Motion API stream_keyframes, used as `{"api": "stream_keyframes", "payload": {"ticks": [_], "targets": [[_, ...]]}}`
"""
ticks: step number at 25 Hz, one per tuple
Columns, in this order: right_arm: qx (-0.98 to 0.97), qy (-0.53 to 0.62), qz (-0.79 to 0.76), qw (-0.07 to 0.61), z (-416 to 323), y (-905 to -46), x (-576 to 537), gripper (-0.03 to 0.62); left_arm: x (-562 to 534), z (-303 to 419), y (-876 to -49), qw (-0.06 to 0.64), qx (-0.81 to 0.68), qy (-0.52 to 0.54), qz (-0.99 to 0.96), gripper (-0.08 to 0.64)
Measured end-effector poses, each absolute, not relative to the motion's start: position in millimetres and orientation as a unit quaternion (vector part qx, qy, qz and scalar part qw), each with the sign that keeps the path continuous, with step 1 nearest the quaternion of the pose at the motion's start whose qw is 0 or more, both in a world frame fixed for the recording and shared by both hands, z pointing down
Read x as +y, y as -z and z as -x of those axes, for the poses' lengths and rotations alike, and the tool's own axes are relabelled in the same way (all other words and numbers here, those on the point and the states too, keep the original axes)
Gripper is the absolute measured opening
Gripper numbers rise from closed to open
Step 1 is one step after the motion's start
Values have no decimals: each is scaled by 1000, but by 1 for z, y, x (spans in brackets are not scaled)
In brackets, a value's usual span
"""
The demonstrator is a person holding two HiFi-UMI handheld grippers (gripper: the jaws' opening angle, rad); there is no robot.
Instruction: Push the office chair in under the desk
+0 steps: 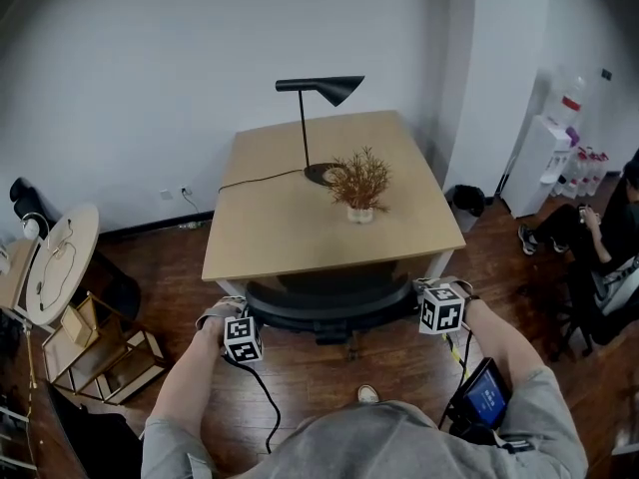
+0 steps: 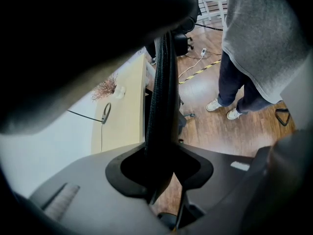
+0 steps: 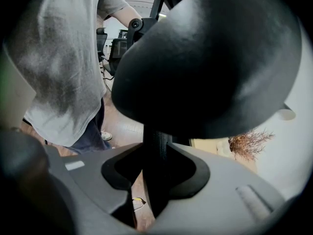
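The black office chair (image 1: 329, 305) sits tucked mostly under the light wooden desk (image 1: 280, 233), with only its curved backrest showing at the desk's near edge. My left gripper (image 1: 243, 337) holds the backrest's left end and my right gripper (image 1: 440, 307) its right end. In the left gripper view the jaws of the left gripper (image 2: 161, 166) are shut on the thin black backrest edge (image 2: 161, 97). The right gripper view shows the right gripper (image 3: 155, 169) shut on the same kind of edge (image 3: 155, 151), under a bulky black part of the chair (image 3: 210, 67).
A black desk lamp (image 1: 321, 93) and a dried plant in a vase (image 1: 359, 183) stand on the desk. A round wooden stand (image 1: 62, 262) and a wire rack (image 1: 100, 355) are at the left. A seated person (image 1: 599, 230), a water dispenser (image 1: 554, 158) and a bin (image 1: 466, 204) are at the right.
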State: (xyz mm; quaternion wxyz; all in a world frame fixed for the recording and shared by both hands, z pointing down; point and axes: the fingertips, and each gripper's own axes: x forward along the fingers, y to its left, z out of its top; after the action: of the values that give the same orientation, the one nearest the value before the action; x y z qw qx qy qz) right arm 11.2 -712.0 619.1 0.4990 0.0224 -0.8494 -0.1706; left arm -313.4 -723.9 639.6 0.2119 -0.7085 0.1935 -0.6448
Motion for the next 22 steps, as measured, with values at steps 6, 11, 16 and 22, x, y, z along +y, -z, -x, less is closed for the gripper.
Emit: {"api": "stream_keyframes", "payload": {"ticks": [6, 11, 16, 22], "targets": [[-850, 167, -17, 500, -9, -617, -742, 143, -752, 313, -639, 204, 194, 643, 712, 124], [-849, 169, -19, 500, -12, -619, -741, 143, -751, 312, -642, 210, 194, 645, 709, 124], [-849, 168, -18, 500, -11, -619, -754, 143, -763, 311, -636, 209, 199, 644, 708, 123], [-849, 166, -16, 501, -10, -619, -773, 143, -782, 312, -634, 206, 198, 645, 709, 124]]}}
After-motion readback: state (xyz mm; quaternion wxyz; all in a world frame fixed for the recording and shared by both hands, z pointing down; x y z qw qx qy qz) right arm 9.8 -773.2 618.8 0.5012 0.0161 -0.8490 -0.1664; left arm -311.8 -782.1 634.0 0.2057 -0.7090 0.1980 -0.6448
